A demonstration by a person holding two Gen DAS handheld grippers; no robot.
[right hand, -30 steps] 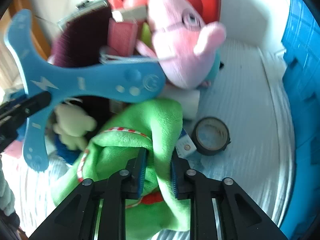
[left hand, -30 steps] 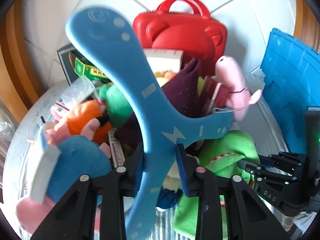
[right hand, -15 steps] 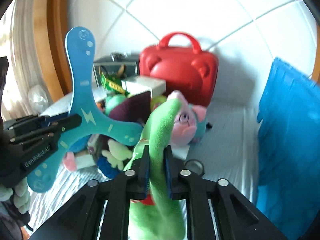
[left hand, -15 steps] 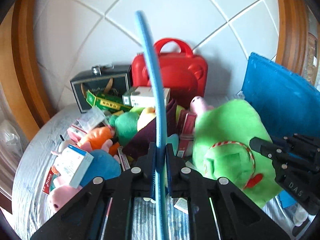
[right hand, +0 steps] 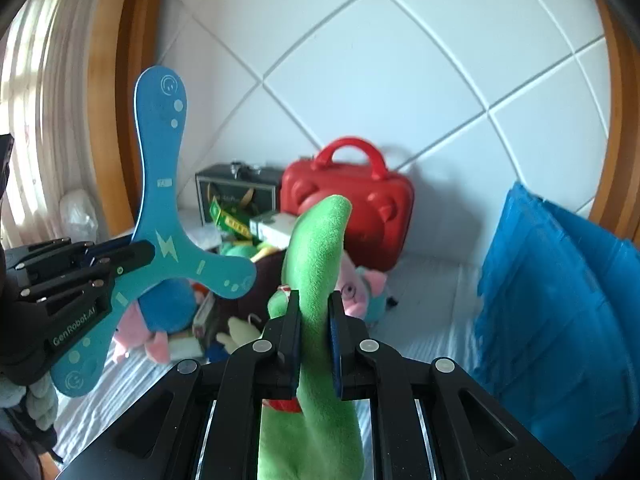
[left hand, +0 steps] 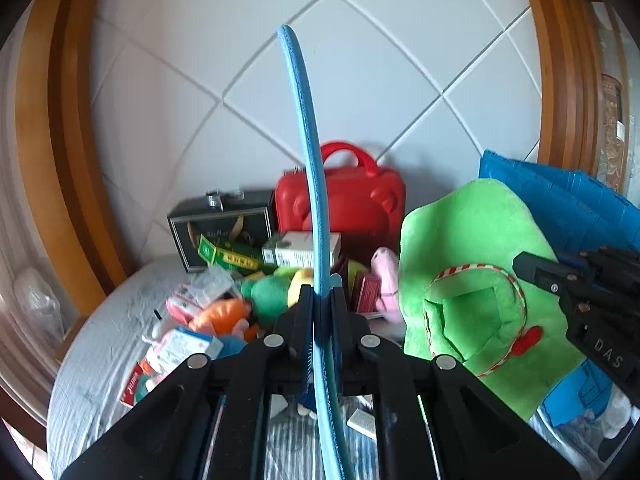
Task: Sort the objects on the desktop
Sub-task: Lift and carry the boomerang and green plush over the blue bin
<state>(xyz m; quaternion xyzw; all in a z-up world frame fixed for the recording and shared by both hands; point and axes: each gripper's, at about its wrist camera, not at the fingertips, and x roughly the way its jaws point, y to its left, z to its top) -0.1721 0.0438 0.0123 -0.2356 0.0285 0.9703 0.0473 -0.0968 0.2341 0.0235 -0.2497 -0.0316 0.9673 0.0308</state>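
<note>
A: Boomerang (right hand: 160,240) first: the left gripper (left hand: 322,300) is holding that blue three-armed toy upright, fingers clamped tight on its thin edge, well above the pile

B: And the right gripper (right hand: 314,312) is gripping the green plush (right hand: 316,264), fingers closed hard into the soft fabric, the toy hanging clear of the bed (right hand: 424,312)

A: So this looks like the carry step of the sort, both picks made, both things held in the air over the clutter of plush toys and boxes in front of the red case (right hand: 352,216)

B: I reckon the next move is calling for a destination; the blue crate (right hand: 560,300) on the right seems the likely bin, though that's a guess

A: Plush is floppy, so it's needing a clear drop before those fingers are letting go
</note>
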